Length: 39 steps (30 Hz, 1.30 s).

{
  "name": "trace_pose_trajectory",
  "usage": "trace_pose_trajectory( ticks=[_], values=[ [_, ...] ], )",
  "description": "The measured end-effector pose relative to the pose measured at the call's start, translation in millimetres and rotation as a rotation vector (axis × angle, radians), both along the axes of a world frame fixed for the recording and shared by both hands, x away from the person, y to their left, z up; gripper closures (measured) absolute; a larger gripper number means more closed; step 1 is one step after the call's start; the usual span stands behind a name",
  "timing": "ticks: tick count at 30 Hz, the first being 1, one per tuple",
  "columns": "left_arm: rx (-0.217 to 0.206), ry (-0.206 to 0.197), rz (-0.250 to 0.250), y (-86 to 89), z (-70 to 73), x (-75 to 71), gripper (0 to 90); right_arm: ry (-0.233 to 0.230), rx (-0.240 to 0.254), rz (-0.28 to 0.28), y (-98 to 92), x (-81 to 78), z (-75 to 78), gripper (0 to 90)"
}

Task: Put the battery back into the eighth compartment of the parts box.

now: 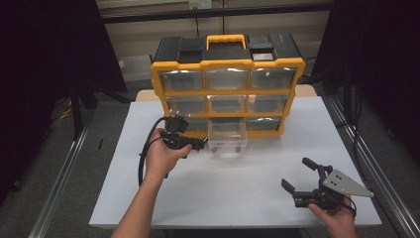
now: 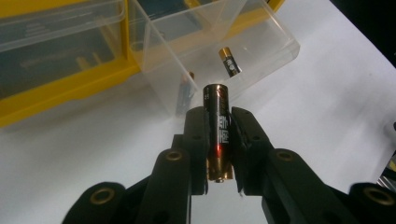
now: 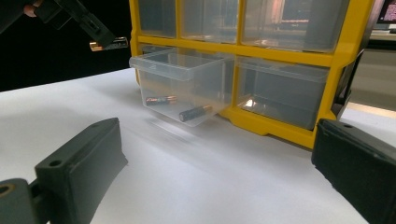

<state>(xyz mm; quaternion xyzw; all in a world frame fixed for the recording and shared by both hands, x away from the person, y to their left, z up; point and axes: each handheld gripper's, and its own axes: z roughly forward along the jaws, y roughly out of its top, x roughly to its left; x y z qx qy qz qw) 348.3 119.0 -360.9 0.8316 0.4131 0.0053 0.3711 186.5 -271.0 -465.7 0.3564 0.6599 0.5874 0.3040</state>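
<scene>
Left tool clamped tight on a black-and-copper cylindrical battery, gripped along its length between the two black pads, one end poking out past the fingertips, the other end back between the jaws. Just ahead of that tool and slightly lower: a clear plastic drawer pulled out of the bottom row of a yellow-and-black plastic drawer cabinet. Inside the drawer, beyond the held battery's tip, two more loose batteries lying on the bottom, one near the front wall, the other further in. Held battery above the white tabletop, near the drawer's front corner, not touching it. In the high view, left tool level, pointing toward the drawer's left side.

Right tool spread wide, nothing between the jaws, low over the near right part of the tabletop, well apart from the cabinet. From the right tool, drawer ahead and to the left, the two loose batteries visible through its clear wall, left tool with its battery up at the far left.
</scene>
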Motion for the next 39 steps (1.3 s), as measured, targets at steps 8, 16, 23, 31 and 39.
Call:
trace_pose_trajectory(
  ticks=[8, 16, 23, 31, 39],
  values=[
    [-0.010, -0.001, 0.022, -3.6, 5.0, 7.7, 77.5, 0.002, -0.006, 0.000, -1.5, -0.1, 0.3, 1.6],
    [0.001, -0.012, 0.016, -10.8, 12.3, 14.7, 77.5, 0.005, -0.005, 0.006, -0.1, 0.6, -0.1, 1.6],
    [-0.004, -0.007, 0.014, -20.7, 13.9, 20.3, 77.5, 0.000, -0.005, 0.009, -0.2, 0.7, -0.1, 1.6],
    [0.004, -0.015, -0.001, -30.1, 12.8, 25.6, 77.5, 0.005, -0.001, 0.009, -0.4, 0.6, -0.1, 1.6],
    [-0.002, -0.014, -0.006, -36.0, 8.7, 29.2, 77.5, 0.003, -0.003, 0.010, -0.1, 0.7, -0.2, 1.6]
  ],
)
